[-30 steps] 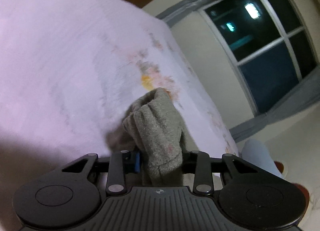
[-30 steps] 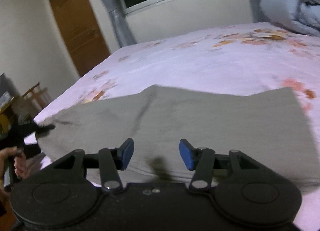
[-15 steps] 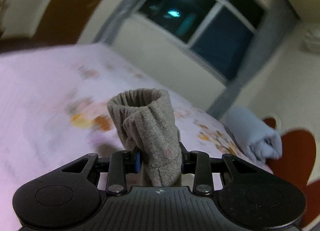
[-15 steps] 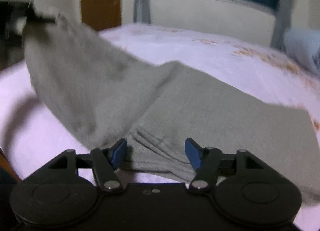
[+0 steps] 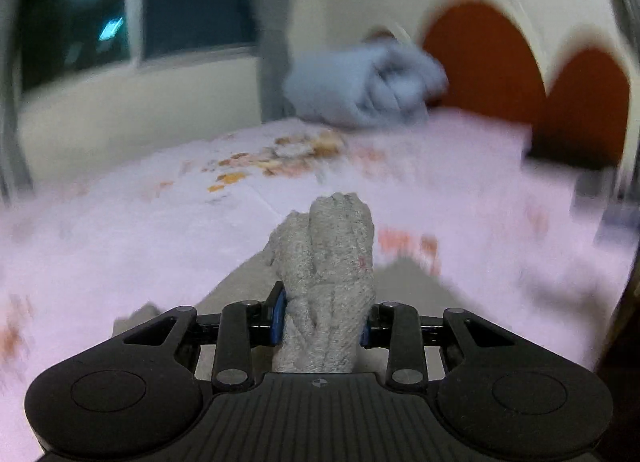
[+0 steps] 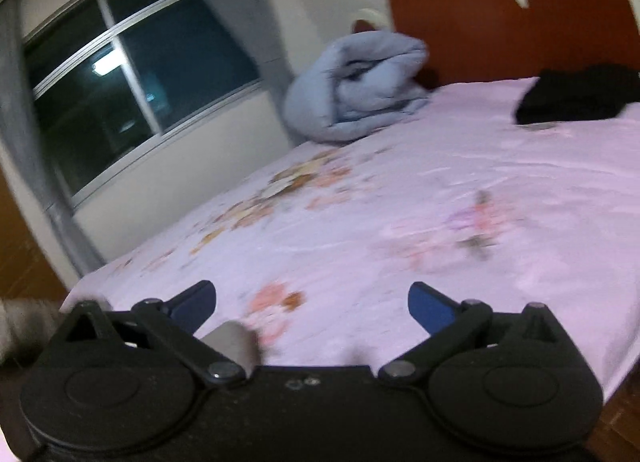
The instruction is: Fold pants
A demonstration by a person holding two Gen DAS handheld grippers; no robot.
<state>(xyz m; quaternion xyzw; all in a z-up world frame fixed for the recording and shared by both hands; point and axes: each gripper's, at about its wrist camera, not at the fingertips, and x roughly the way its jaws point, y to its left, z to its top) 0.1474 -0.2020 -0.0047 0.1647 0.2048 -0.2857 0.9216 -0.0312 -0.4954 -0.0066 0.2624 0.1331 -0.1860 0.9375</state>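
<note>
Pants (image 5: 326,278): your left tongs (image 5: 322,322) are clamped on a bunched wad of the grey fabric, low in the middle of the left wrist view. The wad stands up between the two blue pads (image 5: 277,318), which press on it from both sides, and more grey cloth trails down behind it onto the bed (image 5: 120,246). In the right wrist view you can see only scraps of the pants: a grey corner (image 6: 234,346) at the bottom, left of centre, just above the tool body, and a blurred grey patch at the far left edge.

Your right tongs (image 6: 312,304) are opening, spread wide across the bottom of that view, with nothing between the pads; only the sheet shows in the gap.

The bed carries a pink sheet with orange and pink flower prints. A rolled pale blue quilt (image 6: 356,86) sits at the upper middle of the frame, at the head of the bed beside the orange headboard (image 6: 500,14). A dark heap of cloth (image 6: 576,94) lies on the sheet at the upper right. A dark window (image 6: 132,82) with grey curtains fills the upper left. The left wrist view is heavily blurred.
</note>
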